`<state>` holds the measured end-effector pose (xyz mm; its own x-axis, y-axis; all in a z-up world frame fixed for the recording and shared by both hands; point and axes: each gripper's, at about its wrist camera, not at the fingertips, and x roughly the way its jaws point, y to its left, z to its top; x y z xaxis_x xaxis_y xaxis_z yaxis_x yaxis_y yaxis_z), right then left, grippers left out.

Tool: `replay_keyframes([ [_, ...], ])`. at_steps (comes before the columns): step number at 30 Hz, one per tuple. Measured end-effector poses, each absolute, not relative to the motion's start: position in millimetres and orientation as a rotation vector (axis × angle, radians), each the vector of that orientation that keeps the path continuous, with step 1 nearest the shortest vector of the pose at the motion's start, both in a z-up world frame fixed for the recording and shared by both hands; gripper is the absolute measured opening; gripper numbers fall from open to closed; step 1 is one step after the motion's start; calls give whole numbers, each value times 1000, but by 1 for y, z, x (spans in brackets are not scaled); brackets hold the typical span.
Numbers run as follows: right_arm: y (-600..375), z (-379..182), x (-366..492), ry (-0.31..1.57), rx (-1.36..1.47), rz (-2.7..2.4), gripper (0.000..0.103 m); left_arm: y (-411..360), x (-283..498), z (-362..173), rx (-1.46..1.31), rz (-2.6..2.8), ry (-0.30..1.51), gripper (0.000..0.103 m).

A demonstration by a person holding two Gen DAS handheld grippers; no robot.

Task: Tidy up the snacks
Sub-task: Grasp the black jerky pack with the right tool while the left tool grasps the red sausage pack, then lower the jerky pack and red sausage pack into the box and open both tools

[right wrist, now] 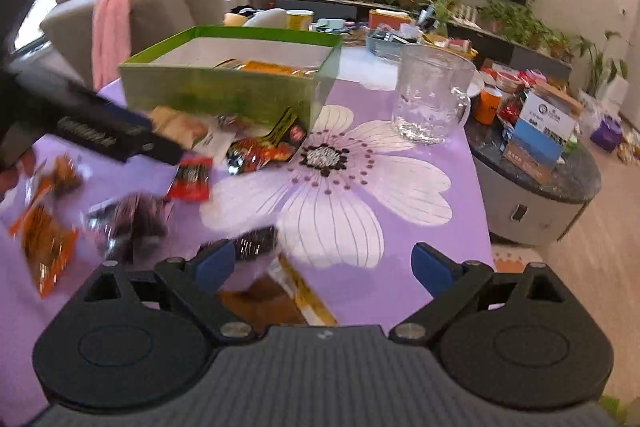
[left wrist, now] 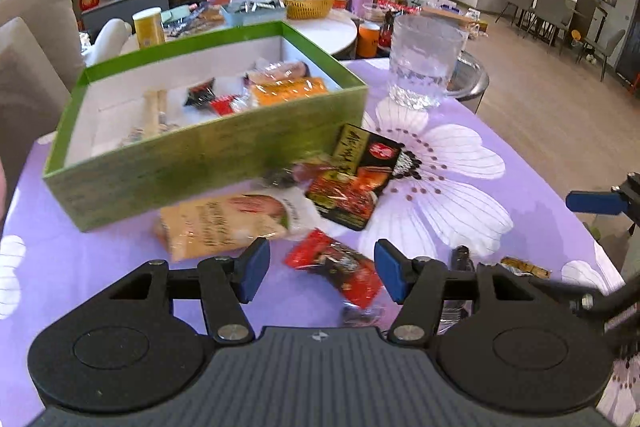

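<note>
Nearest the lens in the left wrist view: the left hand-held gripper [left wrist: 320, 269], black linkage with blue pads, jaws standing wide and holding nothing. Directly between and just beyond the pads lies a small red-and-black foil snack packet [left wrist: 340, 269], flat on the lilac tablecloth printed with large white flowers [left wrist: 460, 195]; its long axis runs obliquely, from upper left to lower right, across the line joining the pads rather than along it. Judged from this, the left hand is the nearer one and the packet already sits within the gap.

Beyond it lie a cream noodle-style packet [left wrist: 224, 223] and a black-and-red sachet [left wrist: 356, 183], both just beside the front wall of the green cardboard box with white lining [left wrist: 208, 163], which already contains several snacks. A clear ribbed glass mug [left wrist: 424, 63] stands apart, behind and to the right.

In the right wrist view the right hand-held gripper [right wrist: 324, 265] shows its blue pads spread apart and empty; a dark wrapper [right wrist: 256, 241] and a brown-and-yellow packet [right wrist: 280, 297] lie beneath it, blurred
</note>
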<state>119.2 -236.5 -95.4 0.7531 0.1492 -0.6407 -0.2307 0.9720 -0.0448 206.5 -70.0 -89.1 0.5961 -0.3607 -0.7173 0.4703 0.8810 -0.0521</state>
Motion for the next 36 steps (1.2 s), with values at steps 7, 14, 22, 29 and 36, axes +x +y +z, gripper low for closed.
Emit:
replay_keyframes([
  [7,-211,-105,119,677,-271,352,53,-86,212,-101,156,-399,847,57],
  [14,-193,-126,140,725,-311,404,53,-101,219,-104,157,-373,860,57],
  [22,-197,-127,154,731,-234,424,53,-105,226,-119,157,-360,894,56],
  [29,-202,-129,160,759,-157,427,53,-97,228,-116,108,-384,887,44],
  [36,-201,-127,154,746,-147,381,53,-88,222,-111,63,-451,864,39],
])
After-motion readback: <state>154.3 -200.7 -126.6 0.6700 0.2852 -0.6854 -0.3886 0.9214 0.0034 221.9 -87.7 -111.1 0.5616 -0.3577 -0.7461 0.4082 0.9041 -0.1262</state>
